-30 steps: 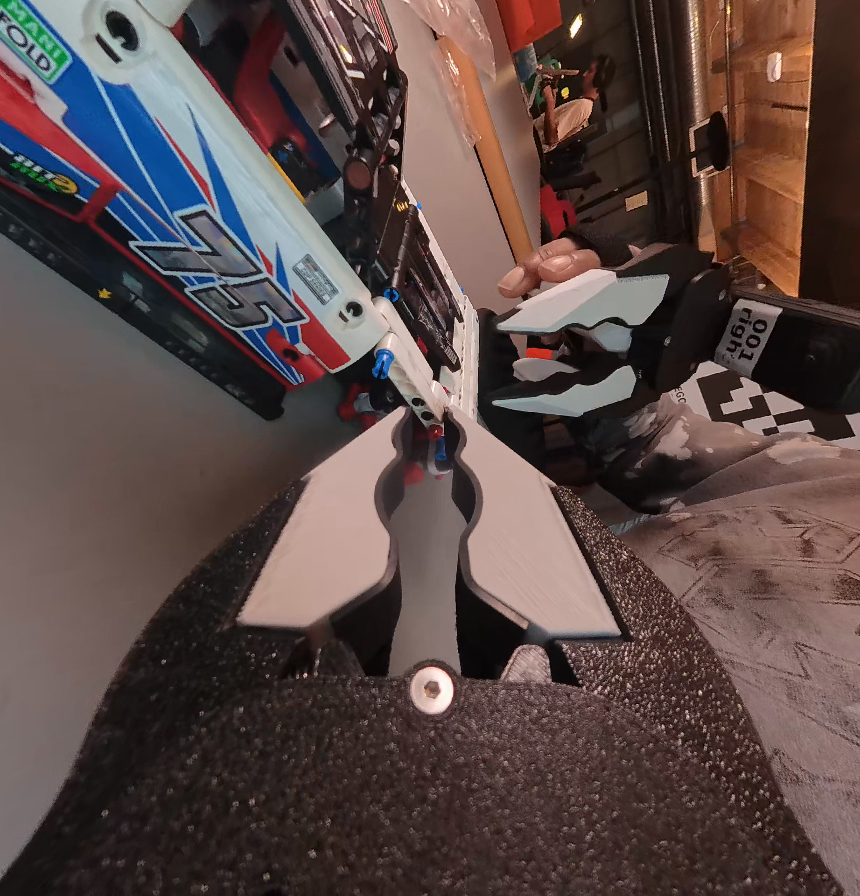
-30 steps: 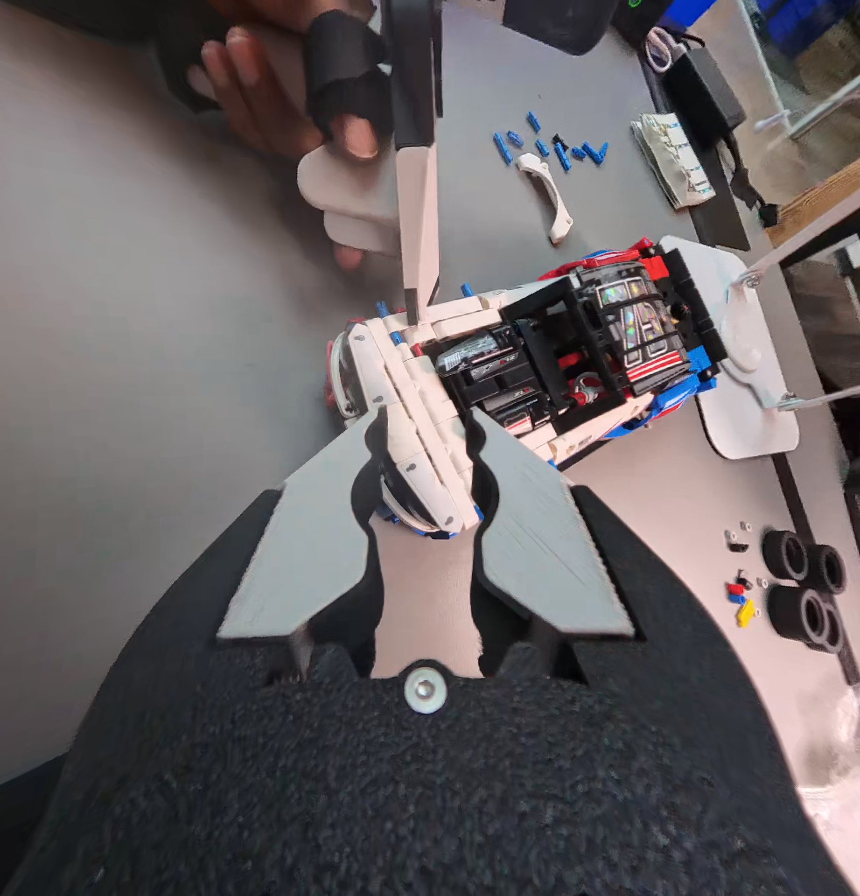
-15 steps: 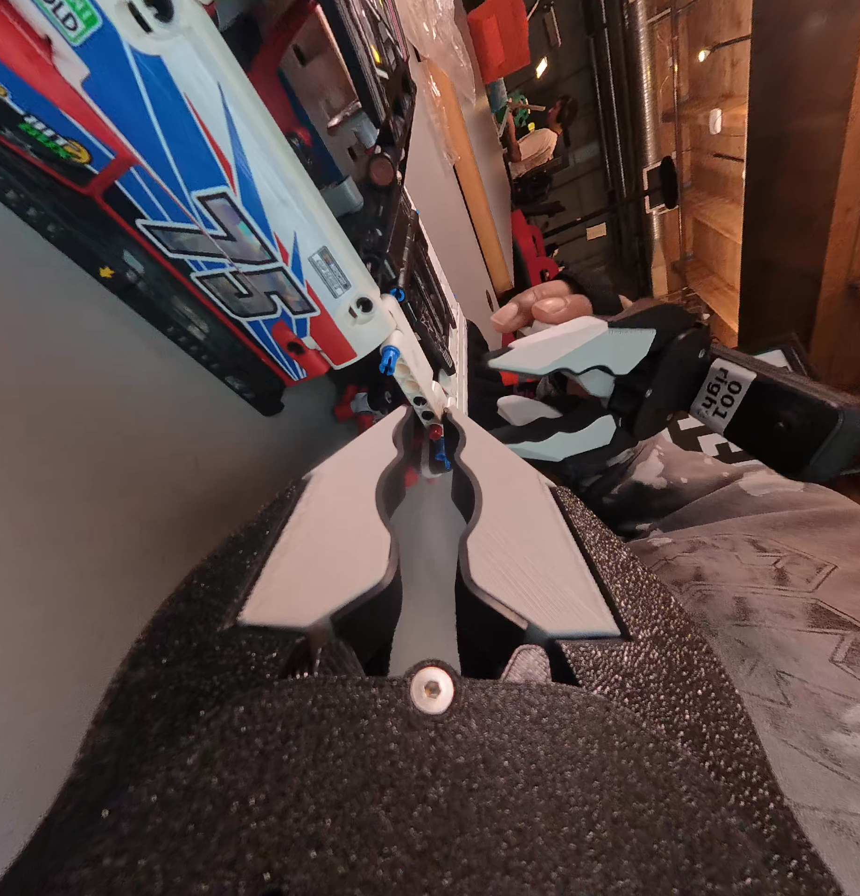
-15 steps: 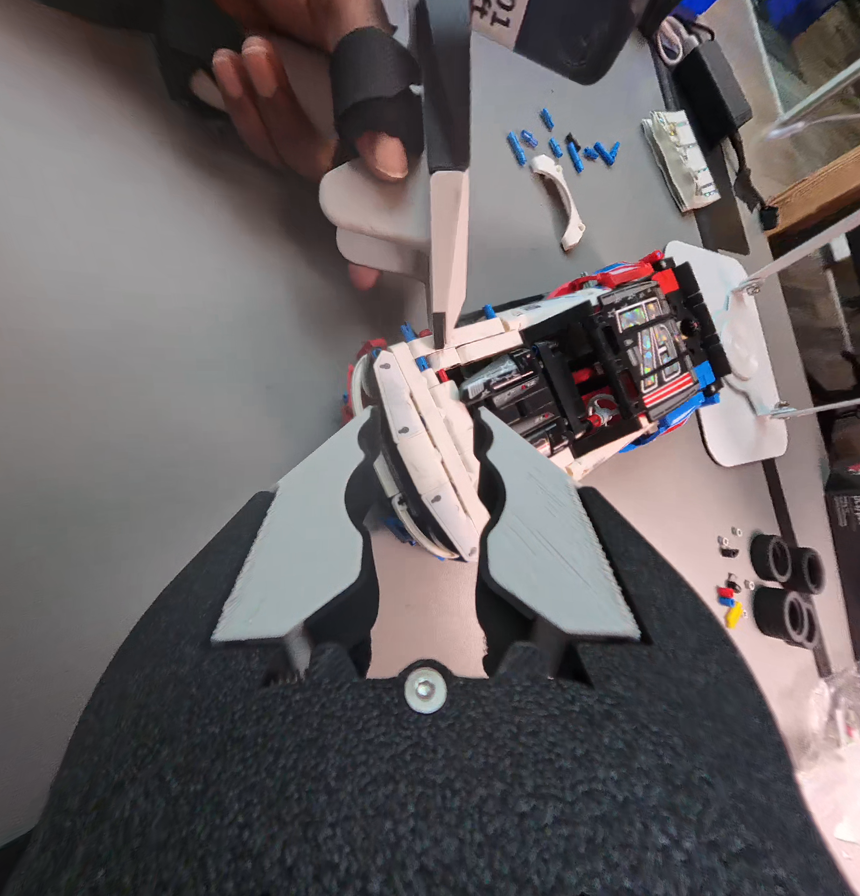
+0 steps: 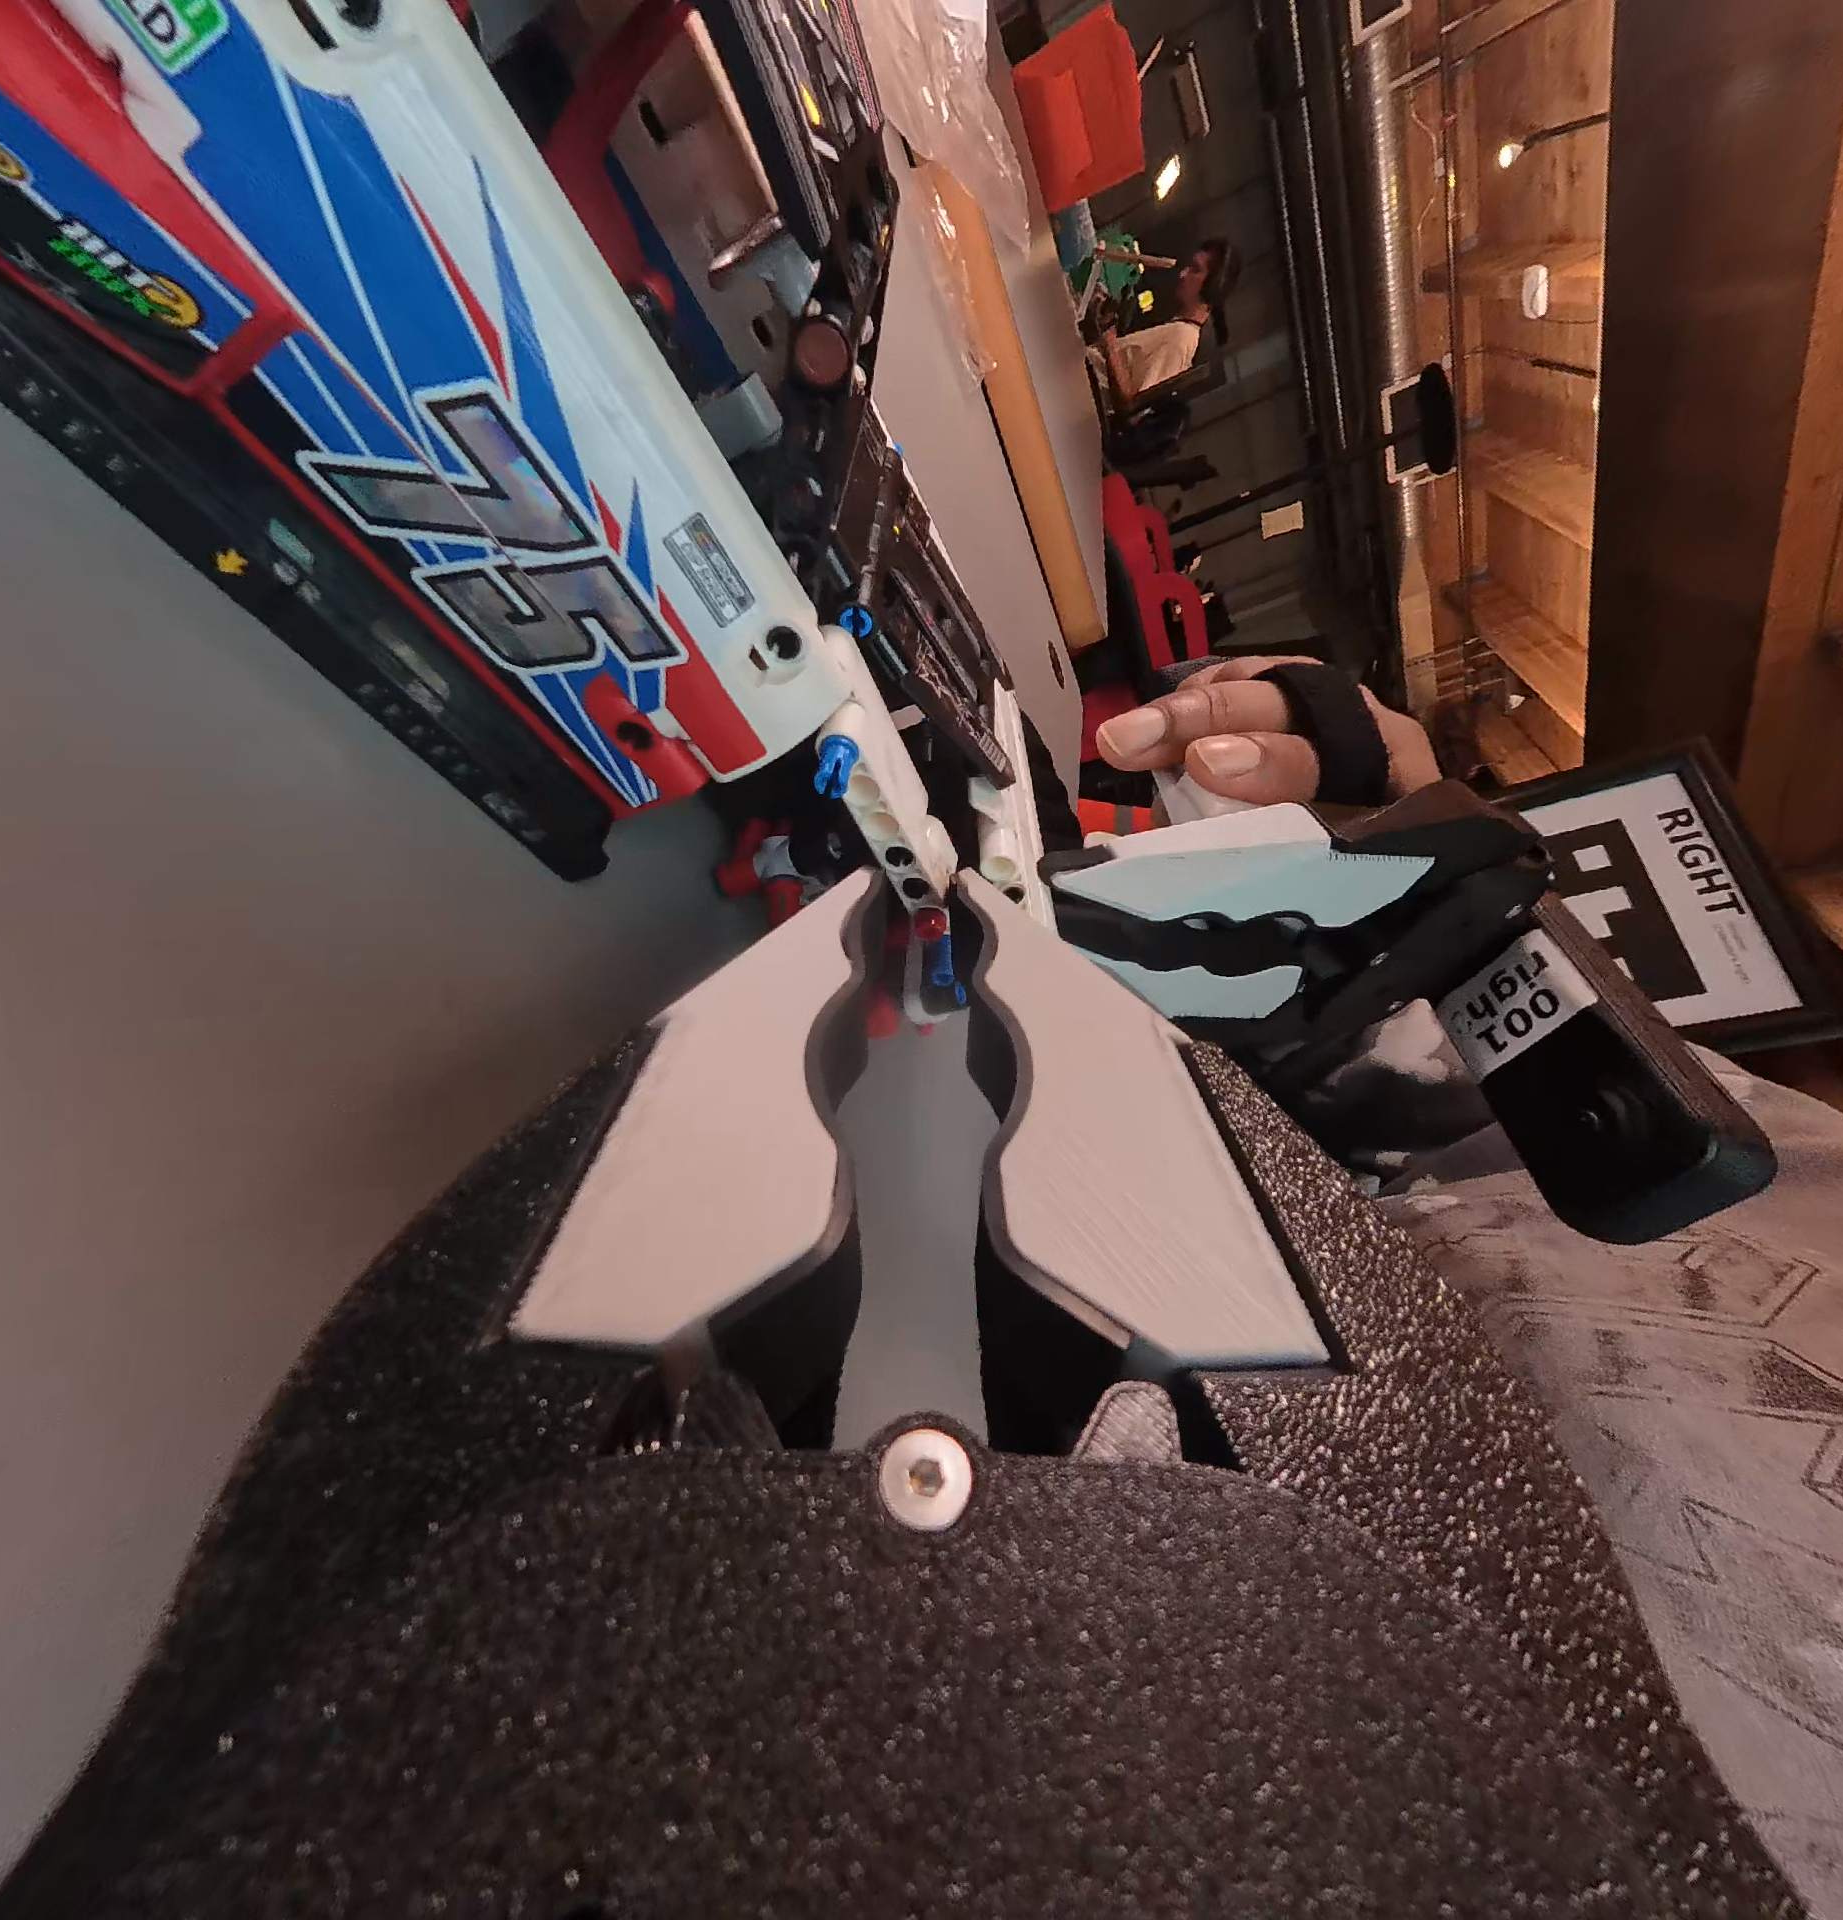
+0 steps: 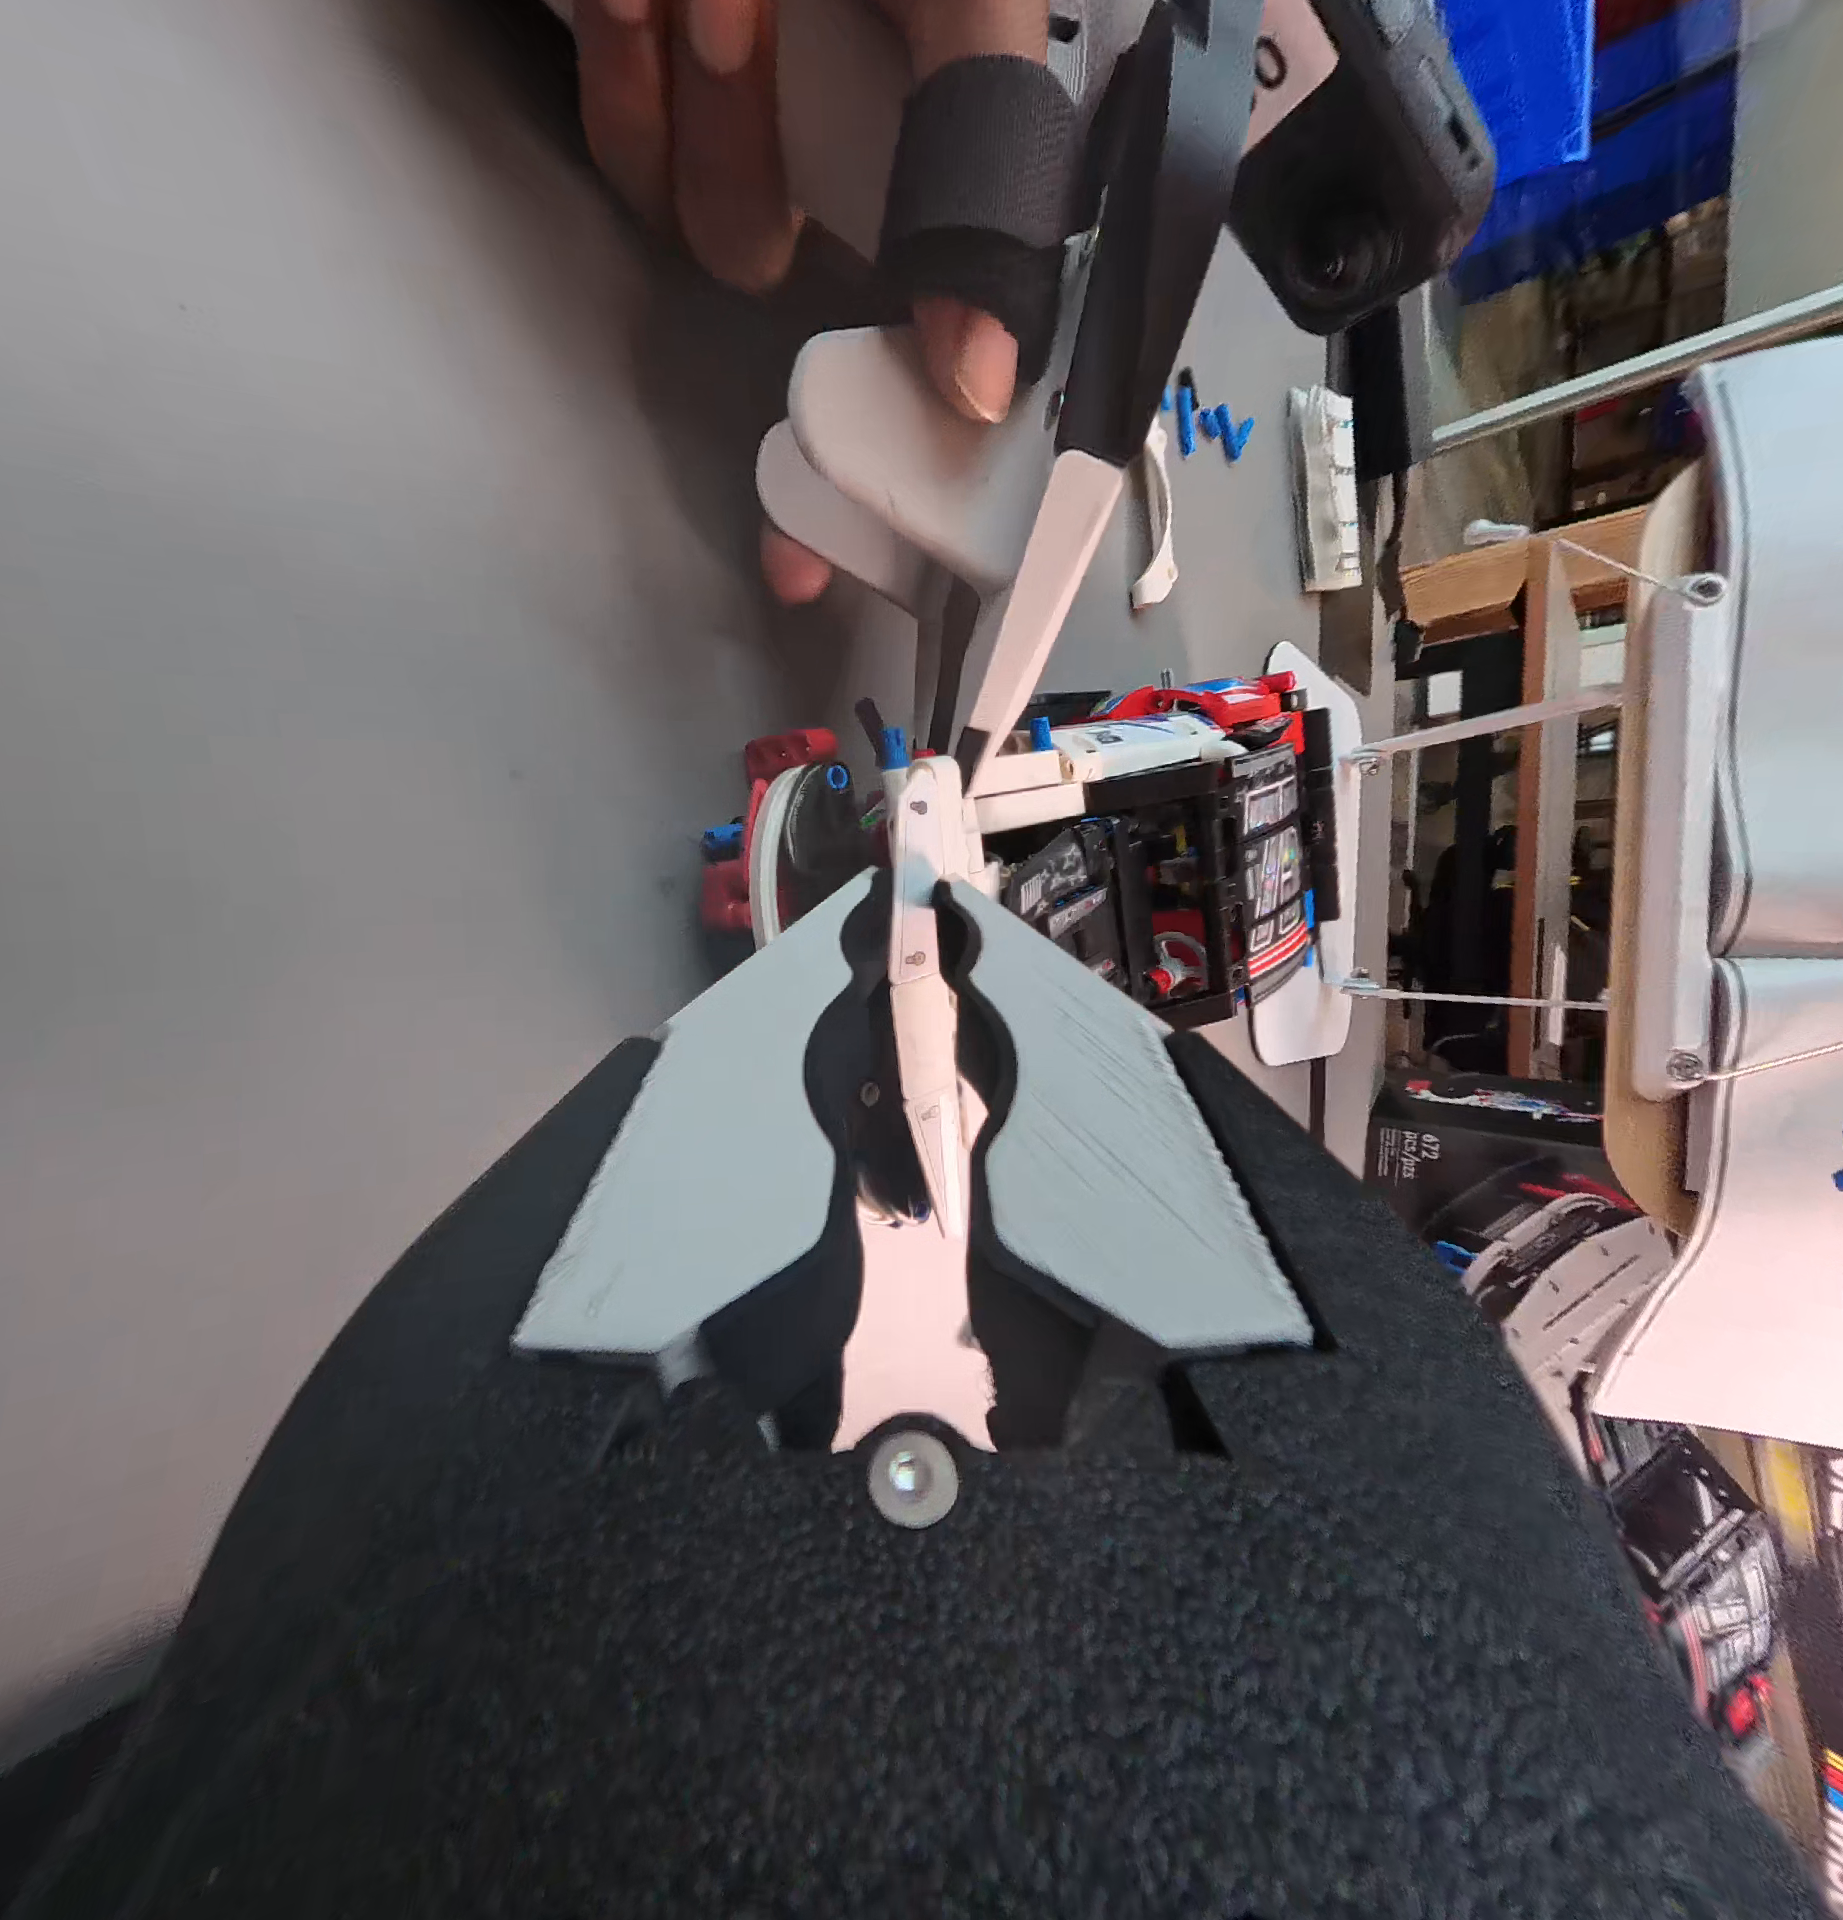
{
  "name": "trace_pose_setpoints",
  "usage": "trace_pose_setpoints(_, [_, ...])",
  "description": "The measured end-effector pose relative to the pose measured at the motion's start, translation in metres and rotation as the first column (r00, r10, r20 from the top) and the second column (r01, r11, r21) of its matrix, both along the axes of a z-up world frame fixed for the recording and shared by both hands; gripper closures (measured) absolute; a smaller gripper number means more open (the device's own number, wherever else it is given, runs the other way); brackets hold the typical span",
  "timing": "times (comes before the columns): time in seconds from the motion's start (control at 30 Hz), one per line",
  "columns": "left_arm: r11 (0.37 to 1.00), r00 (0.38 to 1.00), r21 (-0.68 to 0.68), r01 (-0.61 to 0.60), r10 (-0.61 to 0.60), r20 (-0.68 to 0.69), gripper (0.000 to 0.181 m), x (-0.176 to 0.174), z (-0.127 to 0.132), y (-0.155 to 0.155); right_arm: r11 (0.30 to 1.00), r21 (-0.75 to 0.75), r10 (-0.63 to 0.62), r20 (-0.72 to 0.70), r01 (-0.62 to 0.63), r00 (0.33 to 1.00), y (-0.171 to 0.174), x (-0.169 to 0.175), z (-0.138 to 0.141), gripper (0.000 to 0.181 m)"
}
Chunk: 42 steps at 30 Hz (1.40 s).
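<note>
Room: wooden wall panels [image 5: 1727, 416] fill the upper right of the left wrist view, with a metal duct beside them and a person [image 5: 1166, 322] far off near the top centre; red chairs [image 5: 1145, 561] stand below that figure.
Tabletop: a plain grey tabletop [image 5: 169, 935] takes the left half of both views; a long pale wooden strip [image 5: 1010, 405] runs along its far part.
Box: a printed carton [image 6: 1519, 1164] showing a car sits at the right edge of the right wrist view, beside a pale bag on a wire frame.
Model car: a brick-built racing car [image 5: 397, 436], white with blue and red stripes, spans the upper left of the left wrist view and sits at centre in the right wrist view [image 6: 1156, 862].
Left claw: the left claw [image 5: 915, 891] is pinched together on a white holed beam [image 5: 886, 821] at the car's end, at frame centre.
Right claw: the right claw [image 6: 912, 894] is clamped on a white panel strip [image 6: 922, 987] of the car, seen edge-on between its fingers.
Hand: a hand [image 5: 1249, 727] with a black strap grips the right claw's handle, right of centre.
Loose parts: small blue pins [image 6: 1208, 421] and a white curved piece [image 6: 1156, 540] lie on the tabletop, upper centre of the right wrist view.
</note>
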<state>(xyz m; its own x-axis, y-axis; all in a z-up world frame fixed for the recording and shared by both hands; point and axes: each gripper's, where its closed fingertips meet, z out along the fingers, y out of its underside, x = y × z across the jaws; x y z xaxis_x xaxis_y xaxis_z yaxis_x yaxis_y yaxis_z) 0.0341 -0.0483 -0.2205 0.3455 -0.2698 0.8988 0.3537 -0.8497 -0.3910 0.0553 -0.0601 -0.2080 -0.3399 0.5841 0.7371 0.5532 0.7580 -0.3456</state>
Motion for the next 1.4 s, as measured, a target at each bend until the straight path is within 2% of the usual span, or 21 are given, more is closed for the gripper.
trace_pose_setpoints(0.13, [1.000, 0.997, -0.019, -0.020, 0.022, 0.070, 0.172, -0.002, 0.005, 0.002, 0.999, -0.040, -0.007, -0.025, 0.006, 1.000, -0.001, -0.001, 0.000, 0.174])
trace_pose_setpoints(0.33, [0.999, 0.995, -0.039, -0.036, 0.039, 0.095, 0.172, 0.002, 0.005, 0.004, 1.000, -0.017, -0.010, -0.068, 0.009, 0.998, 0.001, -0.001, 0.000, 0.174])
trace_pose_setpoints(0.8, [0.999, 0.993, -0.051, 0.000, 0.006, 0.116, 0.174, 0.002, 0.006, 0.000, 1.000, 0.003, -0.014, -0.096, 0.014, 0.995, 0.002, 0.005, -0.004, 0.173])
trace_pose_setpoints(1.03, [0.997, 0.988, -0.077, -0.018, 0.029, 0.151, 0.174, 0.005, 0.007, 0.002, 1.000, 0.009, -0.011, -0.093, 0.012, 0.996, 0.004, 0.007, -0.006, 0.174])
trace_pose_setpoints(1.17, [0.995, 0.988, -0.076, -0.069, 0.079, 0.136, 0.174, 0.007, 0.005, 0.007, 1.000, 0.020, -0.019, -0.100, 0.022, 0.995, 0.008, 0.008, -0.007, 0.174])
trace_pose_setpoints(1.23, [0.995, 0.991, -0.053, -0.080, 0.085, 0.104, 0.172, 0.007, 0.005, 0.008, 1.000, -0.004, -0.032, -0.113, 0.031, 0.993, 0.009, 0.008, -0.007, 0.174])
trace_pose_setpoints(1.3, [0.996, 0.993, -0.040, -0.075, 0.079, 0.086, 0.167, 0.007, 0.005, 0.008, 0.997, -0.077, -0.042, -0.128, 0.032, 0.991, 0.005, 0.009, -0.006, 0.163])
trace_pose_setpoints(1.4, [0.998, 0.995, -0.026, -0.053, 0.055, 0.088, 0.153, 0.005, 0.010, 0.004, 0.959, -0.284, -0.071, -0.158, 0.024, 0.985, 0.000, 0.015, 0.007, 0.149])
